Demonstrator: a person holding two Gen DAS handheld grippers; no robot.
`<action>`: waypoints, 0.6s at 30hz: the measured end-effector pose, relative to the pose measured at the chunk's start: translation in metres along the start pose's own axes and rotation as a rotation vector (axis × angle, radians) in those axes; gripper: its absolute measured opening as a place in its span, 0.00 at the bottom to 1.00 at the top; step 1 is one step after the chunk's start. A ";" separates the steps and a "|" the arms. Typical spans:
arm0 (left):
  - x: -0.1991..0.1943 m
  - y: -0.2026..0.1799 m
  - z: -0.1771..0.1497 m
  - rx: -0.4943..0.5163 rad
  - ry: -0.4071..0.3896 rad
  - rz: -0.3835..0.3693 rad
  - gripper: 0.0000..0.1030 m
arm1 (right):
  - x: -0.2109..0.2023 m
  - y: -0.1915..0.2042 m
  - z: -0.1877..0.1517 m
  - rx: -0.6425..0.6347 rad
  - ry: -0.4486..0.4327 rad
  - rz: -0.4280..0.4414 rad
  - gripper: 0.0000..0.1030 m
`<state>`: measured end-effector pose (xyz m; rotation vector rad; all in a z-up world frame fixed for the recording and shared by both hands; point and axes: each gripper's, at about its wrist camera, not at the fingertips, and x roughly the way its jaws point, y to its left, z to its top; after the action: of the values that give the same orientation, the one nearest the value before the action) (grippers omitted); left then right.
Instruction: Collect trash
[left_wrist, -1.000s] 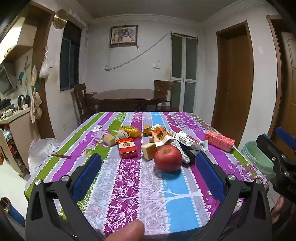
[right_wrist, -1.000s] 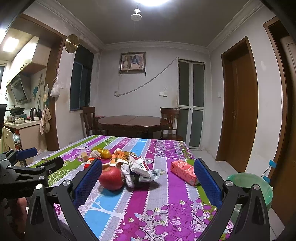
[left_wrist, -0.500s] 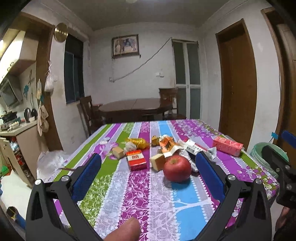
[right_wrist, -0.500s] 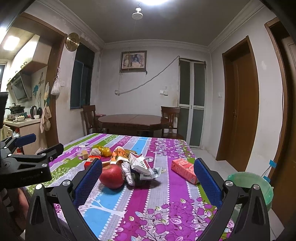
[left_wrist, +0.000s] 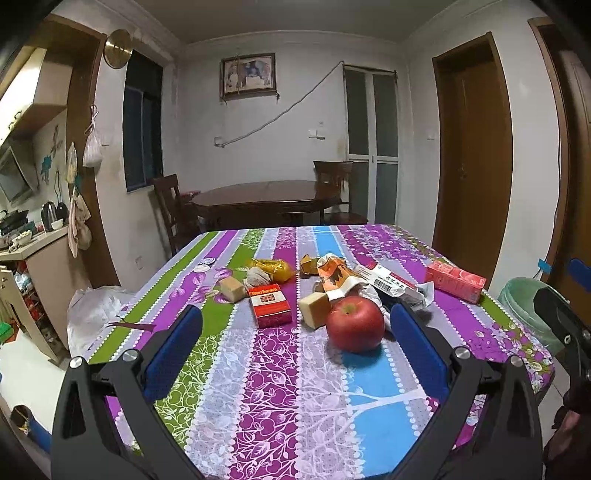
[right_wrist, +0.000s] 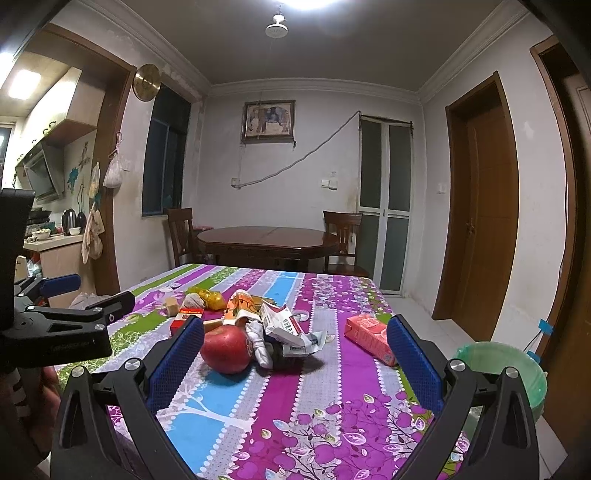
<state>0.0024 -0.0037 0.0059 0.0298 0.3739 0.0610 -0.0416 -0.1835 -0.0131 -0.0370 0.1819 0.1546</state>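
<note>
Both tools hang above the near edge of the table (left_wrist: 280, 424), which wears a purple, green and blue striped floral cloth. Left gripper (left_wrist: 295, 339): blue pads spread wide, nothing between them. Right gripper (right_wrist: 295, 354): likewise wide and empty. Neither touches anything; this reads as an approach posture, claws pre-opened to take a first piece.

Nearest item is a red apple (left_wrist: 355, 324), sitting just ahead of the left gripper's right pad. It is whole, so probably not trash; it also crowds the wrappers behind it and could roll if nudged.

Just beyond, left of the apple: a tan block (left_wrist: 314, 305) and a red cigarette pack (left_wrist: 270, 305) lying flat. Behind the apple, touching it, a heap of litter: an orange-and-white crumpled carton (left_wrist: 334, 273) and a white wrapper with a barcode (left_wrist: 397, 283). Further left, a second tan block (left_wrist: 232, 288), a pale wad (left_wrist: 257, 276), a yellow wrapper (left_wrist: 275, 268).

Off to the right, well apart from the heap, a pink carton (right_wrist: 371, 339) lies on its side near the table's edge.

Beside the table's right side, on the floor, stands a green bin (right_wrist: 508, 369), open-topped. That placement suggests the right gripper does the dropping.

Far back: a dark wooden dining table (right_wrist: 267, 238) with chairs.
</note>
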 end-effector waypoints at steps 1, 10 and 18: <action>0.000 0.000 0.000 -0.002 0.001 -0.001 0.95 | 0.000 0.000 0.000 0.000 0.000 0.001 0.96; 0.002 0.000 -0.001 -0.008 0.005 -0.003 0.95 | 0.001 0.000 0.000 0.002 0.004 0.003 0.96; 0.004 0.001 -0.001 -0.009 0.007 -0.001 0.95 | 0.003 0.001 -0.001 0.005 0.006 0.002 0.96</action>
<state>0.0053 -0.0023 0.0035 0.0201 0.3805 0.0616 -0.0393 -0.1823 -0.0143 -0.0323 0.1887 0.1562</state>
